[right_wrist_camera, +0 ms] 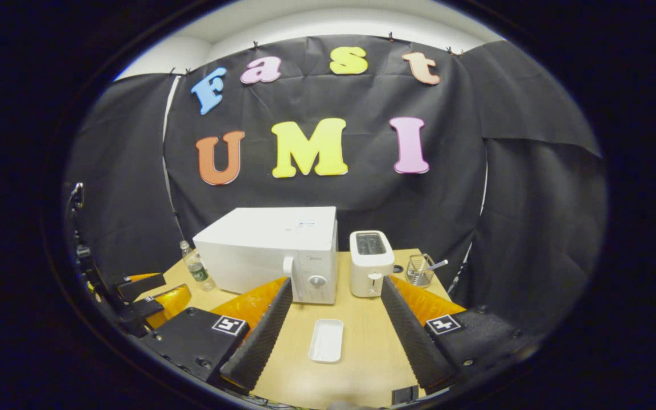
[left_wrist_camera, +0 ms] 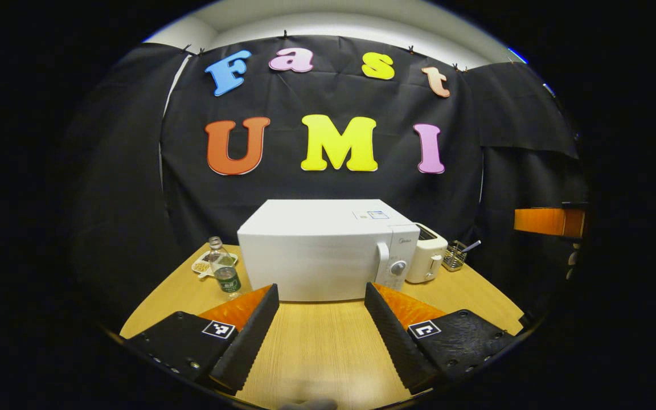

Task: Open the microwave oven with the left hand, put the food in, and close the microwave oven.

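Observation:
The white microwave stands at the back of the wooden table with its door closed. Its handle and dial are on the right side. My left gripper is open and empty, held in front of the door and short of it. In the right gripper view the microwave is to the left, and a white rectangular dish lies on the table between the fingers of my open right gripper, below them and untouched. The left gripper shows at the far left.
A white toaster stands right of the microwave, with a wire basket holding a utensil beyond it. Left of the microwave are a plastic bottle and a small tray of food. Black cloth walls close the booth.

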Demonstrator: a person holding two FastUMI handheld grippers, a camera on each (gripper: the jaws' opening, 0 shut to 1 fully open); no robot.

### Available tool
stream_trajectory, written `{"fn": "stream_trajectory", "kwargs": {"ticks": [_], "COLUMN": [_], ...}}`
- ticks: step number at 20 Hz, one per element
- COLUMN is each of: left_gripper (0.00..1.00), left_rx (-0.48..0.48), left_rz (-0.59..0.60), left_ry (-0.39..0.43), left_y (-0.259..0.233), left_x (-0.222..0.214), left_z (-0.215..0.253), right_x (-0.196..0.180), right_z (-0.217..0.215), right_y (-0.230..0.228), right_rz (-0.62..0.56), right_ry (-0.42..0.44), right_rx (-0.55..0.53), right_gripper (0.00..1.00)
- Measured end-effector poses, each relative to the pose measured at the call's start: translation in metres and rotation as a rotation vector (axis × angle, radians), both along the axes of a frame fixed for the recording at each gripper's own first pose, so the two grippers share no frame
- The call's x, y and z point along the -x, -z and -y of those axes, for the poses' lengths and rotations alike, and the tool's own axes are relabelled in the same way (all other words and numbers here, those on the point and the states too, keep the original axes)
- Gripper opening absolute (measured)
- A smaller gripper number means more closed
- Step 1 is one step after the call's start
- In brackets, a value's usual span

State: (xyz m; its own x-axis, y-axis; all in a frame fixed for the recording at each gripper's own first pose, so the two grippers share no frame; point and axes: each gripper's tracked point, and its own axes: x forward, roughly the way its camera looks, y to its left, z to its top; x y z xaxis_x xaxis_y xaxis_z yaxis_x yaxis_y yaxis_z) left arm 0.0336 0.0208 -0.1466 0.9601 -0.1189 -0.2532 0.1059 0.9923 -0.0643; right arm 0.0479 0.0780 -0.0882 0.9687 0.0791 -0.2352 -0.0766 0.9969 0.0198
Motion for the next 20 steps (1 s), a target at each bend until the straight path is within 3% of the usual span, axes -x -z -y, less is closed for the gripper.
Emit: {"fn": "stream_trajectory", "kwargs": {"ticks": [1,2,3,4,5,6,16,17,18,20], "left_gripper": [0.94,0.94,0.94,0.94,0.94,0.94,0.94,0.84,0.93,0.94], "left_rx": [0.005,0.008,0.005,-0.001,-0.007,-0.016,-0.042,-0.049,-0.051,-0.045], "left_rz": [0.019,0.043,0.078,0.100,0.114,0.130,0.260,0.263,0.268,0.271], "left_ry": [-0.003,-0.009,-0.018,-0.027,-0.040,-0.050,-0.078,-0.079,-0.074,-0.068], "left_y": [-0.015,-0.032,-0.047,-0.061,-0.072,-0.085,-0.160,-0.160,-0.163,-0.166], "left_x": [0.007,0.013,0.016,0.019,0.023,0.027,0.045,0.046,0.046,0.048], "left_z": [-0.006,-0.013,-0.020,-0.019,-0.026,-0.032,-0.046,-0.046,-0.044,-0.041], "right_x": [0.006,0.010,0.014,0.017,0.020,0.023,0.038,0.040,0.042,0.043], "right_z": [-0.004,-0.007,-0.009,-0.011,-0.012,-0.015,-0.018,-0.017,-0.016,-0.014], "right_y": [-0.008,-0.018,-0.025,-0.034,-0.043,-0.051,-0.084,-0.086,-0.089,-0.094], "right_rz": [0.021,0.037,0.054,0.070,0.087,0.097,0.167,0.169,0.173,0.185], "right_ry": [-0.006,-0.005,-0.008,-0.005,-0.002,0.002,0.020,0.024,0.026,0.028], "right_rx": [0.009,0.017,0.021,0.023,0.016,0.003,-0.021,-0.024,-0.024,-0.025], "right_gripper": [1.00,0.91,1.00,1.00,0.91,1.00,1.00,1.00,1.00,1.00]}}
